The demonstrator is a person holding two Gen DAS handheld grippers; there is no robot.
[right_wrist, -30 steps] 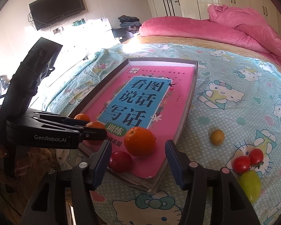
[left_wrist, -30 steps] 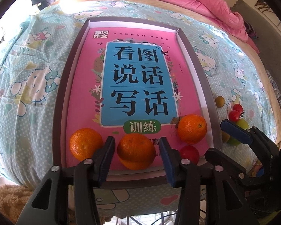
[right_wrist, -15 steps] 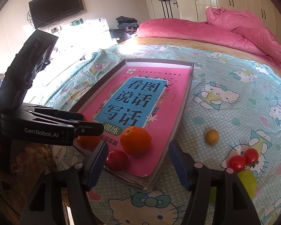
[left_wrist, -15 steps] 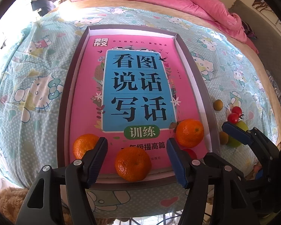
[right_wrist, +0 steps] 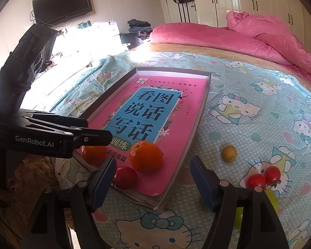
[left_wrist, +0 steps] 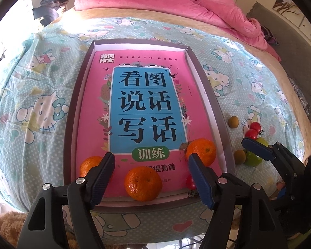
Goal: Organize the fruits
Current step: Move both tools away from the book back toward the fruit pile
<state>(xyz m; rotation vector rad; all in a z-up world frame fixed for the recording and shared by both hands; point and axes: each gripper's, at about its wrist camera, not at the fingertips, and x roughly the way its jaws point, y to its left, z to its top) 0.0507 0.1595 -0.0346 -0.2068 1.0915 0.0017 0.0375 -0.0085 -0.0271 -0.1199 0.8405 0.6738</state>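
A grey tray [left_wrist: 72, 114] holds a pink book [left_wrist: 93, 103]. On its near end lie three oranges and a red tomato [right_wrist: 125, 177]. My left gripper [left_wrist: 151, 157] hovers over the near edge with its jaws opening. The middle orange [left_wrist: 143, 183] lies loose between the fingers, untouched. The left orange [left_wrist: 88, 166] and the right orange [left_wrist: 201, 151] sit outside them. My right gripper [right_wrist: 153, 159] is at the tray's near right corner, its jaws also opening and pressing on nothing; the tomato lies beside its left finger [right_wrist: 103, 178].
On the bedsheet right of the tray lie a small yellow fruit [right_wrist: 229, 153], two cherry tomatoes [right_wrist: 257, 180], a green fruit [left_wrist: 254, 159] and a brownish one [left_wrist: 239, 156]. A pink quilt [right_wrist: 259, 35] covers the far end. The bed's edge is just below the grippers.
Both grippers' jaws have spread wider. The left fingers have come away from the middle orange, and the left view has drawn back a little. The right gripper has stayed put.
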